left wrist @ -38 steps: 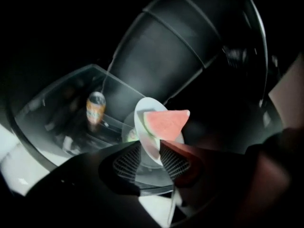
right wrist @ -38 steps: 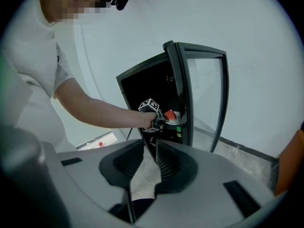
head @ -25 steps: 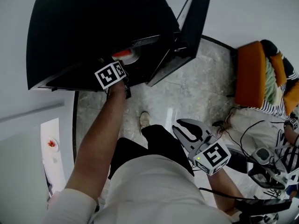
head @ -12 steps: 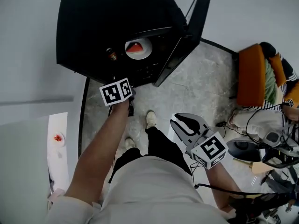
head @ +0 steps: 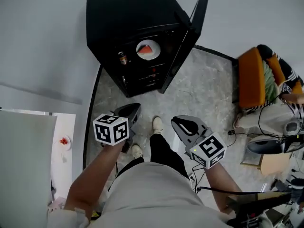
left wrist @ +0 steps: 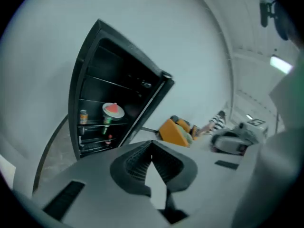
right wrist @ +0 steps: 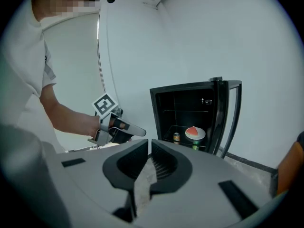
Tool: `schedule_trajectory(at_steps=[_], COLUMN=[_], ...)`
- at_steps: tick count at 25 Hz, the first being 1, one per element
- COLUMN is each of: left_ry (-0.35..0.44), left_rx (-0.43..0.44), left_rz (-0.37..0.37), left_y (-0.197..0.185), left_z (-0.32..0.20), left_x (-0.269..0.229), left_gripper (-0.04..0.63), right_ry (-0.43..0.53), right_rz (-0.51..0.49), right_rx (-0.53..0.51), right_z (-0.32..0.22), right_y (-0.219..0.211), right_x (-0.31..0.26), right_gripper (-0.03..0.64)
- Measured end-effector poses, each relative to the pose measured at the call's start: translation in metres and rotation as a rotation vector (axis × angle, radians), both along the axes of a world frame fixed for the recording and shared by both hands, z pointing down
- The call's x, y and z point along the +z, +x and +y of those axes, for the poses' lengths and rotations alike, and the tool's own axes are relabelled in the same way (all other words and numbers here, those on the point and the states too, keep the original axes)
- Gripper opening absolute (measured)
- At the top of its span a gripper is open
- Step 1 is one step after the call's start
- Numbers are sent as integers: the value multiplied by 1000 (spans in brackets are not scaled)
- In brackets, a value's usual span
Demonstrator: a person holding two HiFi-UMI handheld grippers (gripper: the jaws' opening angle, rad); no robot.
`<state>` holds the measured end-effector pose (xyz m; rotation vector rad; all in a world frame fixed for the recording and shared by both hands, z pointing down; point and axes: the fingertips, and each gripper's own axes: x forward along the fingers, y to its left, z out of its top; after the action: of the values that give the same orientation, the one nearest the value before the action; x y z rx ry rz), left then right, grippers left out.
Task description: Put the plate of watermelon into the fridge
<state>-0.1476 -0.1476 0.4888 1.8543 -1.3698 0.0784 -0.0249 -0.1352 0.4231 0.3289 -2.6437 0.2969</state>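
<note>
The white plate with a red watermelon wedge (head: 147, 50) rests on a glass shelf inside the black fridge (head: 128, 13); it also shows in the left gripper view as the plate (left wrist: 113, 109) and in the right gripper view as the plate (right wrist: 194, 132). The fridge door (head: 192, 30) stands open to the right. My left gripper (head: 134, 108) is well back from the fridge, shut and empty, its jaws meeting at the left gripper (left wrist: 152, 144). My right gripper (head: 177, 121) hangs beside it, shut with nothing in it, as the right gripper (right wrist: 148, 144) shows.
A drink can (head: 122, 58) stands on the shelf left of the plate. An orange chair (head: 254, 77) with a seated person (head: 285, 82) is at the right, above grey equipment (head: 278, 144). A white counter with a small dish (head: 64, 141) is at the left.
The left gripper has drawn back out of the fridge toward my body, and its jaws have closed. The plate stays on the shelf. I have stepped back from the fridge.
</note>
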Motion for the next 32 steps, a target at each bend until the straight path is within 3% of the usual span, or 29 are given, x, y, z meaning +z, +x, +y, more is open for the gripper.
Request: schedule_trajectory(at_steps=[6,11,15,22,32], left_ry=[80,111,142,152,137], left_rx=[202,267,312,332,349], left_rz=[1,23,-7,-58,-32], left_y=[22,32,35,37,39], left_z=[89,160,206,213,204], left_x=[-45,-68,-80,-82,-74], left_gripper=[12,12,12,12,12], right_ry=[24,42,68,57,40], right_rz=[-9,-6,-5,5,22], right_rx=[8,-11,-34,-56,-72], right_z=[44,92,131,150,155], right_y=[-5,-14,-24,-26,-28], right_x=[-9,-18,-22,-22,-23], right_gripper=[20,18,18,17,15])
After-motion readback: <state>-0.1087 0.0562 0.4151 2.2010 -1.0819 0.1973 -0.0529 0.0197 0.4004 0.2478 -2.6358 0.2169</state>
